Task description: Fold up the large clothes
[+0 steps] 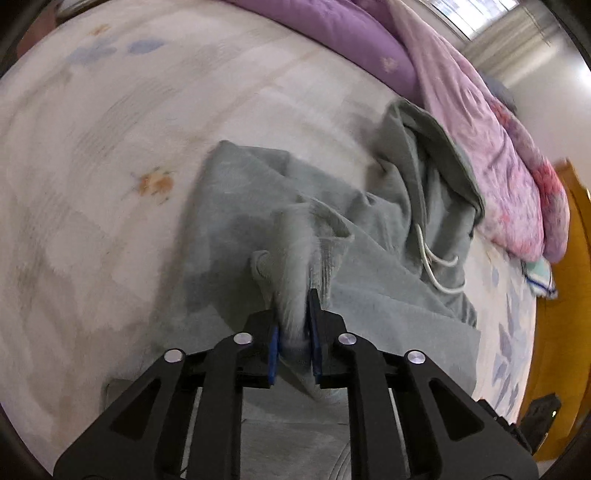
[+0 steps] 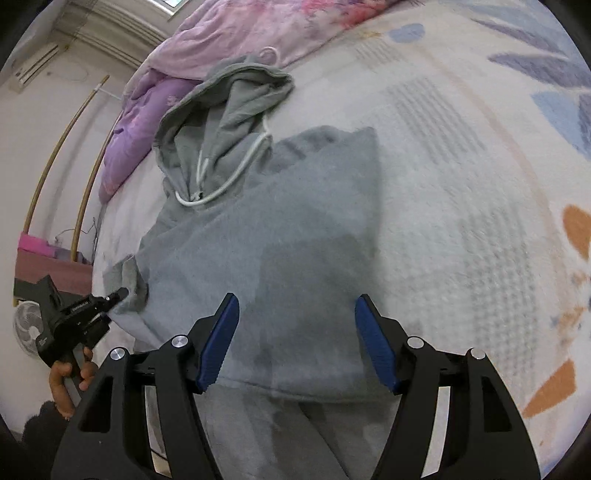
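A grey hoodie point(image 1: 388, 302) lies spread on the bed, its hood point(image 2: 229, 103) and white drawstring point(image 2: 221, 184) toward the quilts. In the left wrist view my left gripper point(image 1: 293, 310) is shut on a bunched fold of the hoodie's sleeve, which stands up between the blue pads. The right wrist view shows that same gripper point(image 2: 120, 295) at the hoodie's left edge, gripping the cuff. My right gripper point(image 2: 295, 306) hovers over the hoodie's body point(image 2: 295, 229) near the hem, open, with nothing between its fingers.
The bed has a pale floral sheet point(image 1: 110, 147). A purple quilt point(image 1: 351, 33) and a pink one point(image 1: 498, 166) are piled along its far side. A person's hand point(image 2: 70, 376) holds the left gripper. A white fan point(image 2: 27, 325) stands beside the bed.
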A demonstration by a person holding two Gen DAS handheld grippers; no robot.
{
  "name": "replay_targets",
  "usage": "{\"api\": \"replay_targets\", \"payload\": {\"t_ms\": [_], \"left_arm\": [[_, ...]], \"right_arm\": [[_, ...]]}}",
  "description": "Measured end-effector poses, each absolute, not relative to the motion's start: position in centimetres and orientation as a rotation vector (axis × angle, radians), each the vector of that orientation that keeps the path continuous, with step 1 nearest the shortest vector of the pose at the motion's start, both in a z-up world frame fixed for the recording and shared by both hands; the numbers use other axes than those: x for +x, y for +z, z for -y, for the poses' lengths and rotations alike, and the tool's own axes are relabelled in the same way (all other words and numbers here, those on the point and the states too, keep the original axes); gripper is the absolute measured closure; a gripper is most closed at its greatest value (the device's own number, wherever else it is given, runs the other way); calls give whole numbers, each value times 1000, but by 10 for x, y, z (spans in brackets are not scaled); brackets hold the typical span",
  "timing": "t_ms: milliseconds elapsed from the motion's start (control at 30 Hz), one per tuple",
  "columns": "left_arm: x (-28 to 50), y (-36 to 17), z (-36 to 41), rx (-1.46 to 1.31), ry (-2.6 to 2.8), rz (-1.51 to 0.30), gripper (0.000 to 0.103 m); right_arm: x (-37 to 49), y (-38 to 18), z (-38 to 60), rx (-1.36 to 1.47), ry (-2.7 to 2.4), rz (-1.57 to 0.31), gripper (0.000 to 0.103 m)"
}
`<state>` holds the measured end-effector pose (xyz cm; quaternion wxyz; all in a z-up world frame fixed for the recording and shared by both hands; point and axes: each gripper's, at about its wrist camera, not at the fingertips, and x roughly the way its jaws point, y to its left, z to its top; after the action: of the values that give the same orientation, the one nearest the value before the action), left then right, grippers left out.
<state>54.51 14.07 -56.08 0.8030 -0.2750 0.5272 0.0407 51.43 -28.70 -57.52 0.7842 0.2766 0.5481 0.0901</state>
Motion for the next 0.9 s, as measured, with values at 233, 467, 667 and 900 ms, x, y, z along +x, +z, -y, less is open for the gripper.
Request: {"api": "replay_targets", "payload": {"t_ms": [233,467,667,900], "left_arm": [[528,-566,-189,-534,315,-1172,42],[512,-549,-209,-673,287,-1132,32],[546,-544,-186,-586,212,-1154,31],[539,-541,-193,-736,201,-1184,31]], "right_arm": [[529,-583,269,520,202,-1226,43],[539,-583,272,515,169,-1251,48],[553,-574,279,508,140,-1216,45],[560,-579,295,558,118,-1219,45]]}}
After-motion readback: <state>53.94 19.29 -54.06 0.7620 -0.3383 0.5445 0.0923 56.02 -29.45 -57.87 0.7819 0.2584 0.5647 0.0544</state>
